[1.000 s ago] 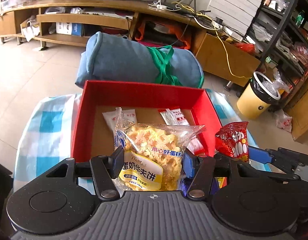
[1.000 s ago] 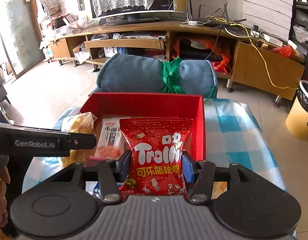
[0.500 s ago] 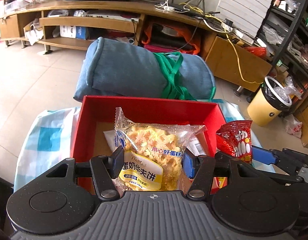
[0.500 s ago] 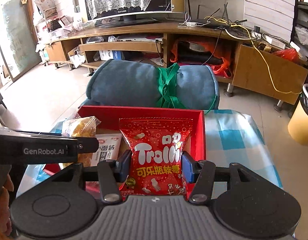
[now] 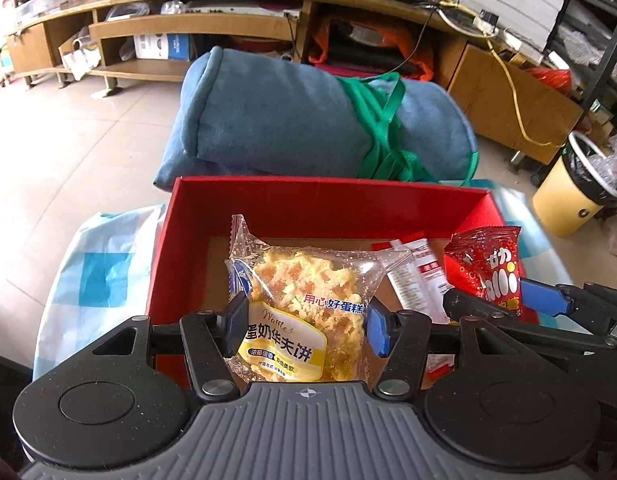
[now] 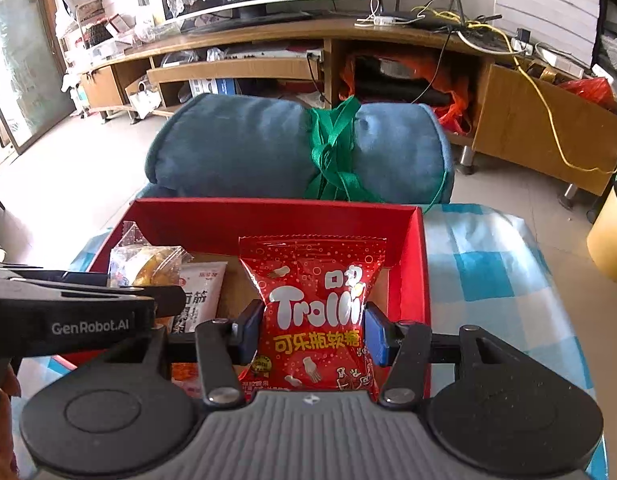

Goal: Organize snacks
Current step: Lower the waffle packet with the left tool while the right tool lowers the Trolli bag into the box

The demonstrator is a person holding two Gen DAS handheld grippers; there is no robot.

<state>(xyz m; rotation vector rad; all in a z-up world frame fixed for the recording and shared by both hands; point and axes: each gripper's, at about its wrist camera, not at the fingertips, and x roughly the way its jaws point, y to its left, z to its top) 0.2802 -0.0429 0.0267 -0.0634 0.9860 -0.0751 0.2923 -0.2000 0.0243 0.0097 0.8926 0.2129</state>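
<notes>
Both bags light and crinkly—left gripper [image 5: 304, 322] clenches the waffle bag [image 5: 304, 304] mid-body, right gripper [image 6: 310, 332] the candy bag [image 6: 314, 312], red box [image 6: 276, 216] at 12 o'clock; waffle probably crumbles.

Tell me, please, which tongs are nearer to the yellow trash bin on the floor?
Right. The right tongs are on the side of the yellow trash bin; the left tongs are farther from it, across the red box.

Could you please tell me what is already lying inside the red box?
Inside the red box, white-and-red snack packets lie on its brown floor. The held waffle pack and Trolli bag cover much of the rest.
</notes>
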